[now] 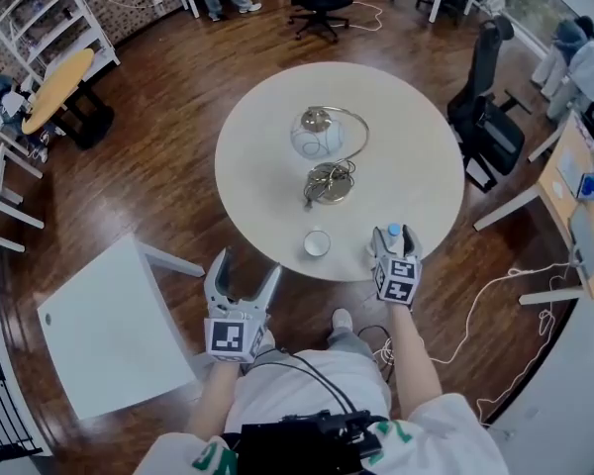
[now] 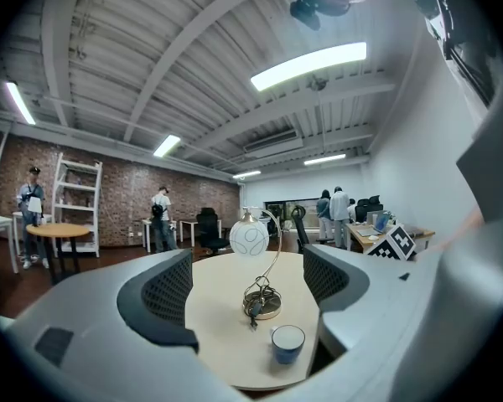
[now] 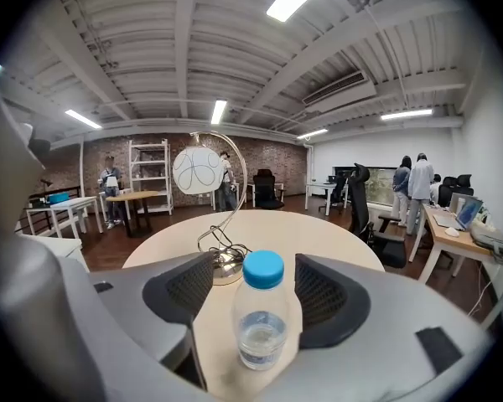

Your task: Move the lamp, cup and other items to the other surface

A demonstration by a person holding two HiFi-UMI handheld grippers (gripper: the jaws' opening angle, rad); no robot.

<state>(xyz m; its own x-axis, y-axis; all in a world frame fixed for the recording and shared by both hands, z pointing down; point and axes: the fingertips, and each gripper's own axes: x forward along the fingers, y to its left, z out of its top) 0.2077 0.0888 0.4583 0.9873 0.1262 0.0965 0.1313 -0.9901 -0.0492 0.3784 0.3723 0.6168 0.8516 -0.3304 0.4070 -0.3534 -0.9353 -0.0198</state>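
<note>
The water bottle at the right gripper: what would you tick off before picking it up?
1. Bottle upright between the right gripper jaws: ok.
2. Pads pressing on the bottle: not ok, a gap shows on each side.
3. Blue cap on: ok.
4. Cup and lamp stand apart from the bottle: ok.
5. Left gripper open, nothing between its jaws: ok.
6. Round table edge close to the bottle: cannot tell how close.

No word, brand or number can be read. The left marker cube (image 1: 230,336), at 7 o'clock of the round beige surface (image 1: 277,166), and the right marker cube (image 1: 397,277), at 5 o'clock, bear only black-and-white square patterns. Any print on the clear plastic bottle with a blue cap (image 3: 260,325) is too blurred to read.
</note>
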